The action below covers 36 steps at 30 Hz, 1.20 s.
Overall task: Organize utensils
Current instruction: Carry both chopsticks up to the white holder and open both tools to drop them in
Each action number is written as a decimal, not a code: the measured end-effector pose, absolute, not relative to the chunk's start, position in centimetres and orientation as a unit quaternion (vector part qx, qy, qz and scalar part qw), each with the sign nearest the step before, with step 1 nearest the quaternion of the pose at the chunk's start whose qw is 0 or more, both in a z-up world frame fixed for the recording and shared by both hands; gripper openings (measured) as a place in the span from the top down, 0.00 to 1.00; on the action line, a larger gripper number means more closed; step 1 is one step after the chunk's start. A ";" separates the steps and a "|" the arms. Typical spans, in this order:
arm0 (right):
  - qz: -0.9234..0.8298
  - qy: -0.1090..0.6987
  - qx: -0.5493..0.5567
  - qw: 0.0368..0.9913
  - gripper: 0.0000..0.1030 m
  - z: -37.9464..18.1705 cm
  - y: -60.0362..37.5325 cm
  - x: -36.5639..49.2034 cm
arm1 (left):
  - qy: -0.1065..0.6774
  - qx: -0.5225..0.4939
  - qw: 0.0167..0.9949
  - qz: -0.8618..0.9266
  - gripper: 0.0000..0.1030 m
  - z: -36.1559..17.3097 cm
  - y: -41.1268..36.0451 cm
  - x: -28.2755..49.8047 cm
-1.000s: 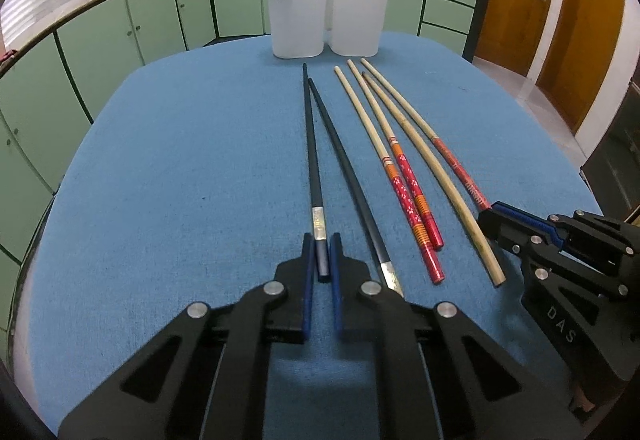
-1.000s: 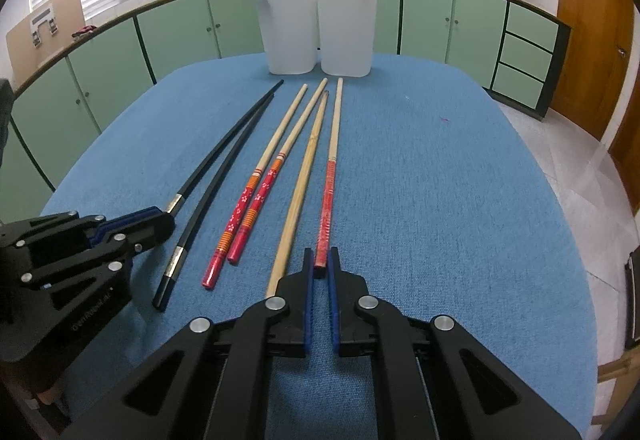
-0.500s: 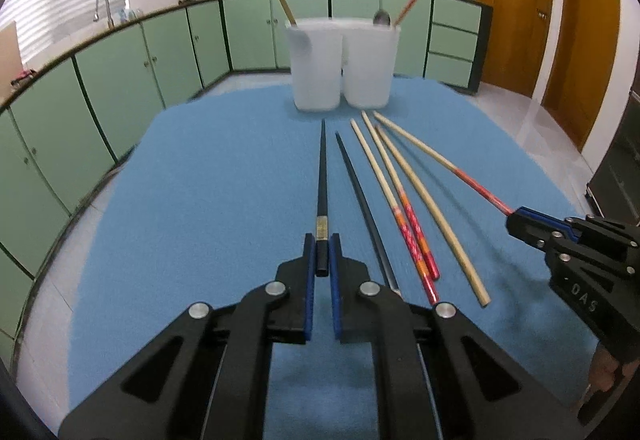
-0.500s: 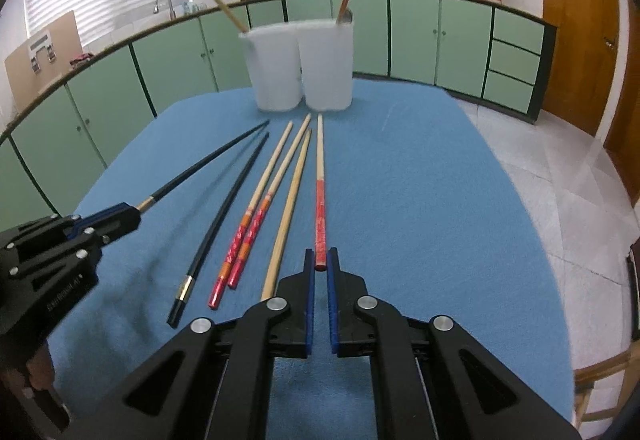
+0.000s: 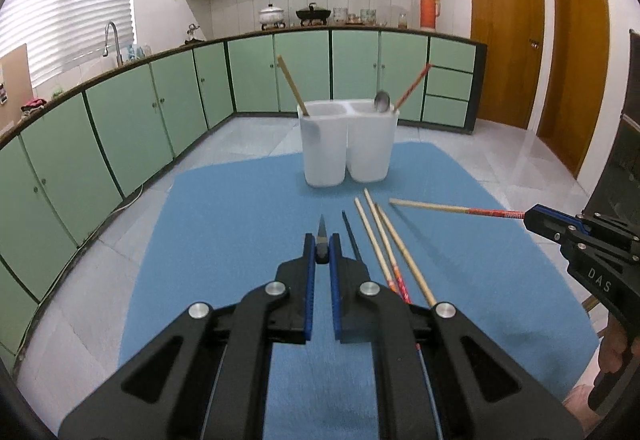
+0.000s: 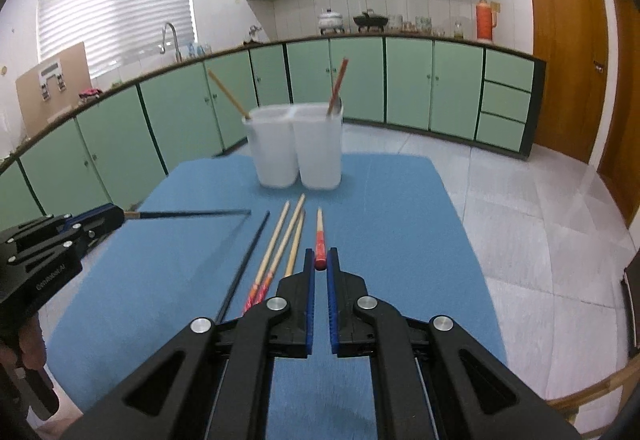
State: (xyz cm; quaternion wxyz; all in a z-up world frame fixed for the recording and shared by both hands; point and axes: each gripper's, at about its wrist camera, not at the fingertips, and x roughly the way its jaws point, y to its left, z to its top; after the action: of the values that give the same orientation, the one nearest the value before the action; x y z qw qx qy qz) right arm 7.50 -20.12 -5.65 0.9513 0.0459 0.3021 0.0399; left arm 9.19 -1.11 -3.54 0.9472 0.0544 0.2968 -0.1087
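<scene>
Blue cloth covers the worktop (image 5: 224, 224) seen from the left wrist. The left tool (image 5: 322, 254) is clamped on the end of a black chopstick (image 5: 321, 230), which points away from the camera and is lifted off the cloth. A second black chopstick (image 5: 352, 236) lies just right of it, and three wooden chopsticks (image 5: 380, 232) lie side by side beyond that. The white two-compartment holder (image 5: 347, 142) stands at the far end; one wooden stick leans from its left half, a red stick and a spoon from its right. At the right edge the right tool (image 5: 530, 216) grips a red-banded chopstick (image 5: 452, 208) held above the cloth.

From the right wrist, the right tool (image 6: 320, 264) is closed on the red end of that chopstick (image 6: 319, 236), its pale tip aimed toward the holder (image 6: 294, 148). The loose chopsticks lie to its left on the worktop (image 6: 392, 208). At the left edge the left tool (image 6: 116, 218) holds its black chopstick (image 6: 188, 215) nearly level in the air.
</scene>
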 end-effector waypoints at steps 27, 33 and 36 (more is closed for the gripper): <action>0.067 0.245 0.038 0.966 0.95 2.8 -20.6 10.1 | 0.233 0.017 0.961 -0.150 0.94 2.9 -0.7 11.2; 0.077 0.238 0.032 0.968 0.95 3.9 -20.2 10.6 | 0.223 0.015 0.962 -0.155 0.94 3.4 -0.8 11.5; 0.080 0.232 0.029 0.969 0.95 4.4 -20.1 10.7 | 0.215 0.012 0.964 -0.155 0.94 4.1 -0.9 11.8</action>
State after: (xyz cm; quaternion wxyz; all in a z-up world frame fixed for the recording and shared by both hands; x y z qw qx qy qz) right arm 10.67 -20.08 4.42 0.9690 0.0289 0.2317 0.0802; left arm 11.85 -0.86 4.11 0.9641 0.0118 0.2148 -0.1555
